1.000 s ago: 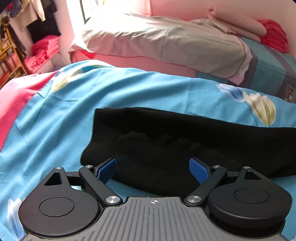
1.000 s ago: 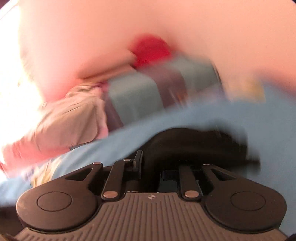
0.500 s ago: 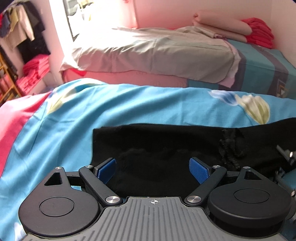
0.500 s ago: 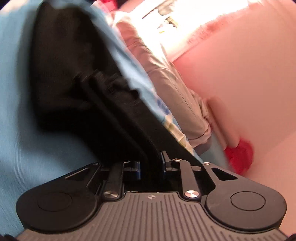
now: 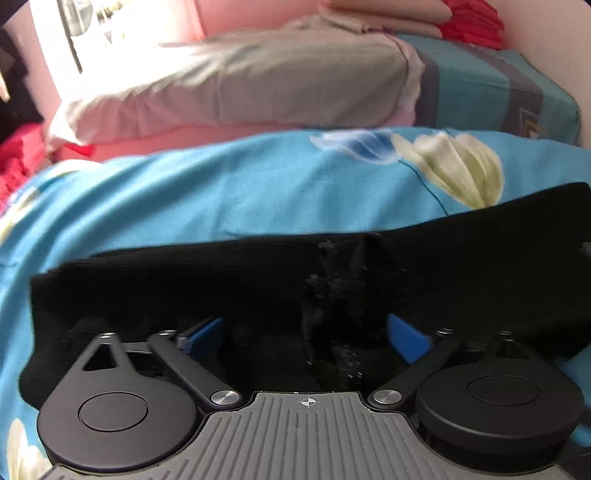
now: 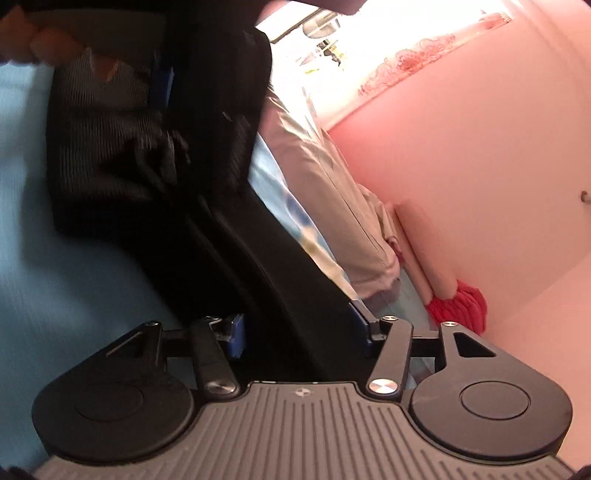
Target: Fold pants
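Note:
Black pants (image 5: 221,280) lie across the blue floral bedsheet (image 5: 207,192), with one end folded back over the rest and a rumpled edge in the middle. My left gripper (image 5: 306,332) is open, its blue pads (image 5: 406,338) spread wide just above the pants. In the right wrist view the pants (image 6: 122,147) run from the top left down between the fingers. My right gripper (image 6: 299,332) is tilted on its side and open, with the black cloth loose in the gap between its pads.
A beige pillow (image 5: 258,85) lies on a folded teal and grey quilt (image 5: 491,92) at the head of the bed. Red folded cloth (image 5: 472,22) sits by the pink wall. Red clothes (image 5: 14,147) lie at the far left.
My right gripper has opened and let go of the pants end it carried over. The folded end now lies on the pants. My left gripper has moved closer and lower over them.

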### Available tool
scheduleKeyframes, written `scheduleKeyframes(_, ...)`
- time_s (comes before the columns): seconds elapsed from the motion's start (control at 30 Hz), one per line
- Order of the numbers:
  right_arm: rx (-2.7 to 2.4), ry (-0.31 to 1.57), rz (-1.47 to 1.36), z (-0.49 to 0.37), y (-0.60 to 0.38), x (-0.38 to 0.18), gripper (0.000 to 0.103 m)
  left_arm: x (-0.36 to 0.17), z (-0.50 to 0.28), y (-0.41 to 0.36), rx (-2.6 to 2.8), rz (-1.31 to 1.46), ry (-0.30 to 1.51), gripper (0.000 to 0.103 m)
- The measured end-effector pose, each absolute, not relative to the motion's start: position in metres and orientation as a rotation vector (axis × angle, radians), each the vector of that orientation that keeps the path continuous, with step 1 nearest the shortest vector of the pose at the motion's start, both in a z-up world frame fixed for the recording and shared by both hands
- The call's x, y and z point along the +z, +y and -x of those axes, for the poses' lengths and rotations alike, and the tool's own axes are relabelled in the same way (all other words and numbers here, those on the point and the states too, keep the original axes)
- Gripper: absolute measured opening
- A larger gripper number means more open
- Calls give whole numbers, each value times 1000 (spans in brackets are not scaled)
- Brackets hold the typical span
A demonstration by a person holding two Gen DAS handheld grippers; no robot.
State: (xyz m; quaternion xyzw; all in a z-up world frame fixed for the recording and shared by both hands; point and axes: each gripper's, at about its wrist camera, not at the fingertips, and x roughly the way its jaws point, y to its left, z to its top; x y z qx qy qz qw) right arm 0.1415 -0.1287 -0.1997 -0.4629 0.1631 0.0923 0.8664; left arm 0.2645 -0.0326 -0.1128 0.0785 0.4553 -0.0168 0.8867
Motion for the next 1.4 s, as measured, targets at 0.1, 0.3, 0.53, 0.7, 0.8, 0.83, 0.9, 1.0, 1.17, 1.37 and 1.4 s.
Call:
scheduleKeyframes(0.1,116,325,1002,-129,-164,-202,70,-113,-266,-29,-46,-156,953,103)
scheduleKeyframes(0.3,-52,393,825,-151,-213,-184,68,-114,-265,-30,-46,-158,952,103)
scheduleKeyframes(0.53,-35,413,852,-194,-225,-181,67,-115,-265,-37,-27,-185,939,103)
scheduleKeyframes(0.7,-85,522,730,-192,-262,-186,68,-119,-262,-56,-74,-215,931,103)
scheduleKeyframes(0.8,-62,512,784,-193,-255,-185,70,-118,-265,-55,-76,-214,943,103)
scheduleKeyframes(0.83,-35,521,779,-193,-255,-180,71,-118,-267,-54,-79,-206,952,103)
scheduleKeyframes(0.9,38,530,777,-181,-263,-169,80,-116,-268,-51,-85,-194,967,103)
scheduleKeyframes(1.0,171,520,756,-168,-277,-158,82,-115,-270,-51,-89,-194,984,103)
scheduleKeyframes(1.17,343,530,428,-135,-284,-109,78,-115,-272,-51,-88,-194,995,103)
scheduleKeyframes(1.37,339,702,231,-198,-257,-125,58,-114,-274,-50,-93,-184,1009,103)
scheduleKeyframes(1.4,320,763,243,-201,-252,-134,59,-113,-274,-49,-100,-171,1014,103)
